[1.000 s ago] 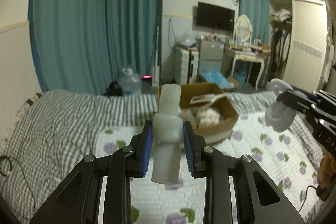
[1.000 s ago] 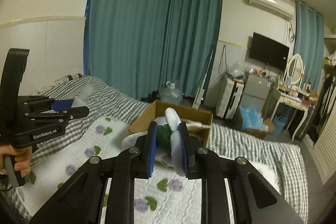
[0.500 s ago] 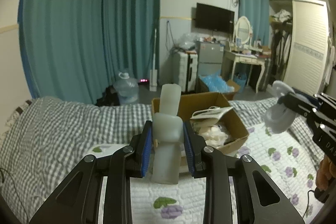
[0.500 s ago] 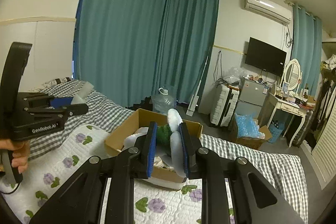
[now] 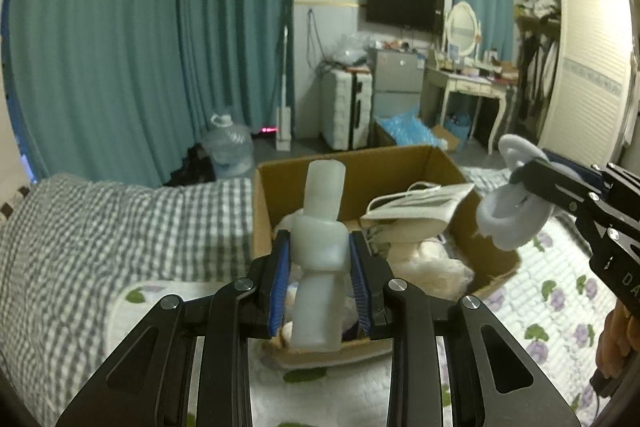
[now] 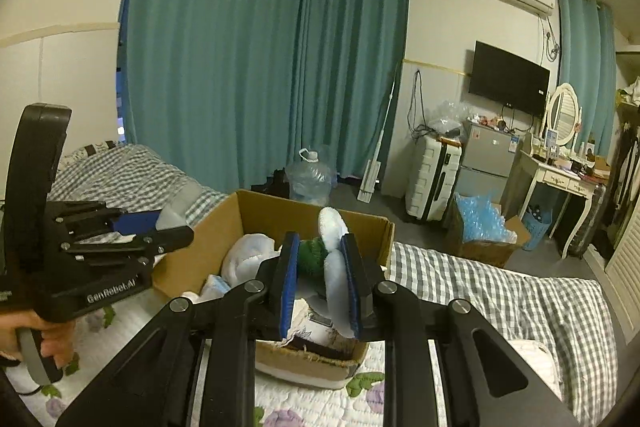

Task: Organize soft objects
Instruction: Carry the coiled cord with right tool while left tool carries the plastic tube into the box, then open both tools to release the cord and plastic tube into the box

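Directly ahead, below both grippers, sits the cardboard box (image 5: 436, 163); left gripper (image 5: 320, 283) pinches an upright white tube (image 5: 320, 247), right gripper (image 6: 320, 283) a white ring (image 6: 334, 275).

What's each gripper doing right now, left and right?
Left gripper: shut on a pale translucent squishy piece, above the cardboard box.
Right gripper: shut on a white ring toy with a green part.

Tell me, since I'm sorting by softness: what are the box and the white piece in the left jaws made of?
Box: corrugated cardboard, matte brown, frayed near edge. White piece: looks like translucent matte soft plastic or silicone; uncertain.
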`<state>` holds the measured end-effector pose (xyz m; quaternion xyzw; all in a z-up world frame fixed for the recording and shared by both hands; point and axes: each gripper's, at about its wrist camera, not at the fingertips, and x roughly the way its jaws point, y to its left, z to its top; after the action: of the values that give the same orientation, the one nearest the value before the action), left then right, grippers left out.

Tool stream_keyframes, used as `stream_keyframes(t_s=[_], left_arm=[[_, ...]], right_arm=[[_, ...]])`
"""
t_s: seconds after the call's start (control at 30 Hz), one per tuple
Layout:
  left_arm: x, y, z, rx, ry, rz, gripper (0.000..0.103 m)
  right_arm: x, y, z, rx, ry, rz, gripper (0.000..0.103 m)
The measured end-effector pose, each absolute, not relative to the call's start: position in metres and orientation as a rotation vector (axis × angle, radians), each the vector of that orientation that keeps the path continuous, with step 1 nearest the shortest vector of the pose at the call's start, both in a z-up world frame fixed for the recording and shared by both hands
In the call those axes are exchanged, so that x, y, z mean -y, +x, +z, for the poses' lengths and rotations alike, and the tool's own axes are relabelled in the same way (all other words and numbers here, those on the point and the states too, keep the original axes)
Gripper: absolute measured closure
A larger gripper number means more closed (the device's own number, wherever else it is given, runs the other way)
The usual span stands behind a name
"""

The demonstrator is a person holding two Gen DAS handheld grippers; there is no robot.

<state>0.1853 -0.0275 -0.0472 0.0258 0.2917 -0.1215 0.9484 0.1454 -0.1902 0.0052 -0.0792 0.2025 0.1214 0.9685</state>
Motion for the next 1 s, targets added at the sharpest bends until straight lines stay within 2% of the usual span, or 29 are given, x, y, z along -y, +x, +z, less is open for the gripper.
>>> stream_keyframes(t_s=[0.37,0.6,0.7,0.77,0.8,0.87,0.97,1.0], left_arm=[[0.056,0.227,-0.093,-0.725,0.069,-0.258,0.073],[0.064,0.227,-0.098,-0.753,0.083,-0.274,0.070],[0.065,0.225,-0.096,-0.751,0.082,-0.262,0.070],[0.063,0.225,-0.092,-0.746,0.085,-0.246,0.070],[0.061,0.225,-0.090,-0.742,0.082,-0.241,0.070],[0.058,0.222,-0.083,-0.729,0.078,-0.223,0.069],[0.053,0.214,-0.070,-0.688,0.074,-0.208,0.054],[0.050,0.210,-0.064,-0.670,0.071,-0.201,0.043]], right_arm=[[0.179,0.200,-0.046,-0.526,-0.160,0.243,0.082],[0.175,0.213,-0.062,-0.584,-0.183,0.247,0.082],[0.177,0.215,-0.062,-0.583,-0.189,0.237,0.076],[0.178,0.213,-0.060,-0.577,-0.192,0.228,0.067],[0.179,0.211,-0.059,-0.571,-0.192,0.228,0.057],[0.181,0.204,-0.052,-0.549,-0.185,0.229,0.049],[0.182,0.195,-0.041,-0.515,-0.180,0.224,0.049],[0.184,0.191,-0.035,-0.502,-0.180,0.218,0.048]])
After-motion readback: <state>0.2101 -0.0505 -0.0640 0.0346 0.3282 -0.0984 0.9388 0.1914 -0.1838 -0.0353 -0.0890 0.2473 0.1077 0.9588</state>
